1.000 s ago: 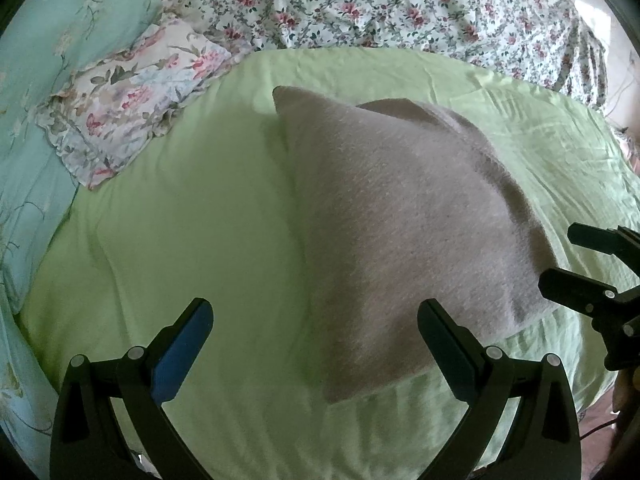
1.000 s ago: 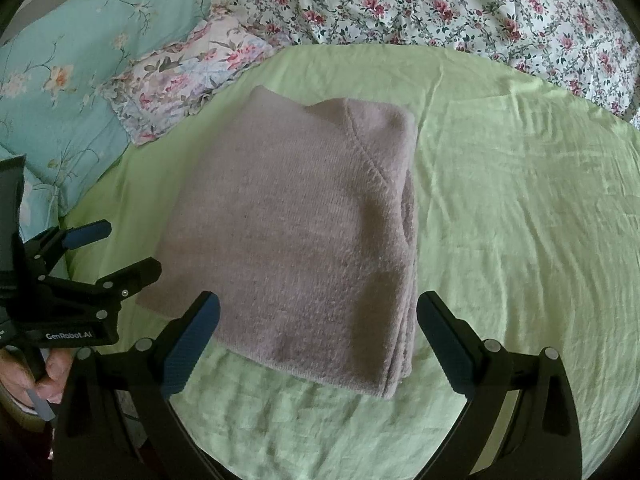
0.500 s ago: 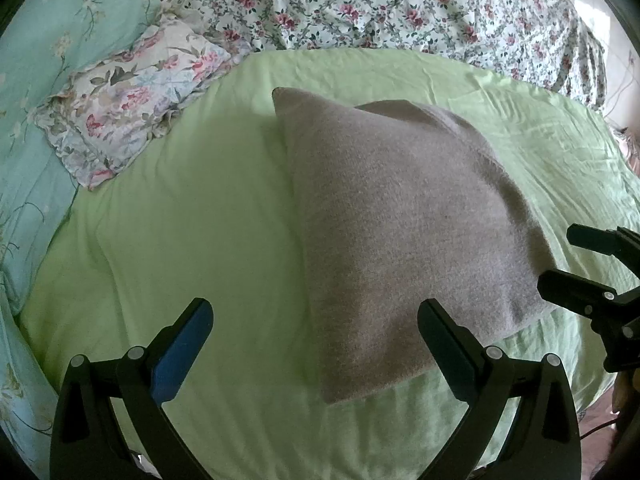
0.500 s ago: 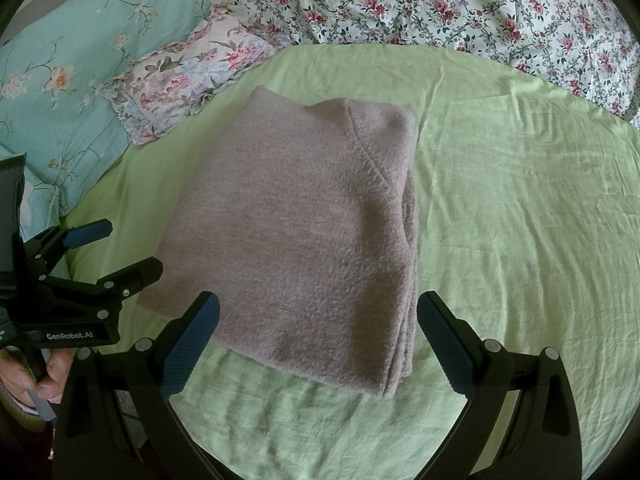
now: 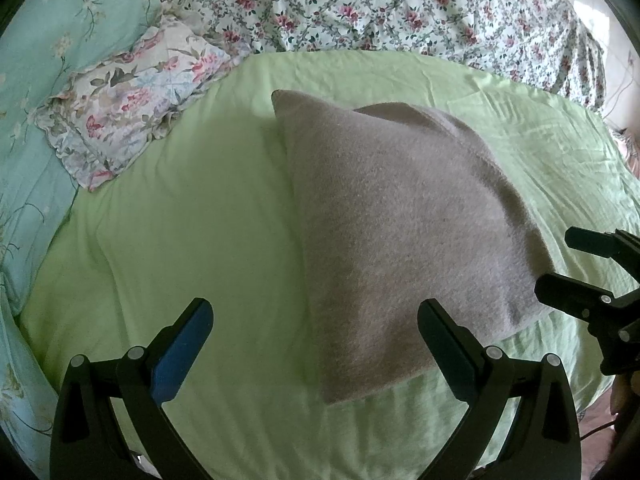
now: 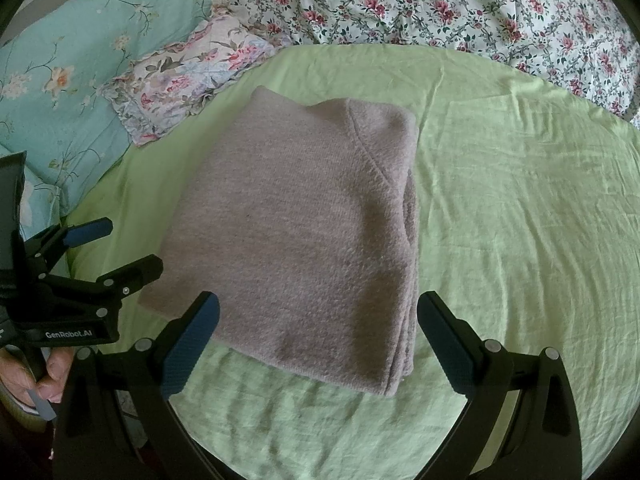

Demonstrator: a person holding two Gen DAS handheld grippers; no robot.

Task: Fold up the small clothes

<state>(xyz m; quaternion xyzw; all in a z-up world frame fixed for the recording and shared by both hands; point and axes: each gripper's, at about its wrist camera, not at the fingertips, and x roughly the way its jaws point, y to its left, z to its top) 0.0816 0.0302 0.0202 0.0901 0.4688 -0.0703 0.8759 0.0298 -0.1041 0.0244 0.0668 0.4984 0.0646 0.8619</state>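
A grey knitted garment (image 5: 400, 220) lies folded into a thick rectangle on the light green sheet (image 5: 200, 220); it also shows in the right wrist view (image 6: 304, 232). My left gripper (image 5: 316, 344) is open and empty, held back just short of the garment's near left corner. My right gripper (image 6: 318, 340) is open and empty, just short of the garment's near edge. Each gripper shows at the edge of the other's view, the right one (image 5: 576, 272) and the left one (image 6: 116, 248), flanking the garment.
A ruffled floral pillow (image 6: 192, 76) and a teal floral pillow (image 6: 68, 64) lie at the far left. A flowered quilt (image 6: 460, 4) covers the back. The green sheet (image 6: 520, 220) stretches to the right of the garment.
Both grippers have drifted very slightly; the garment lies as before. Neither gripper has opened or shut.
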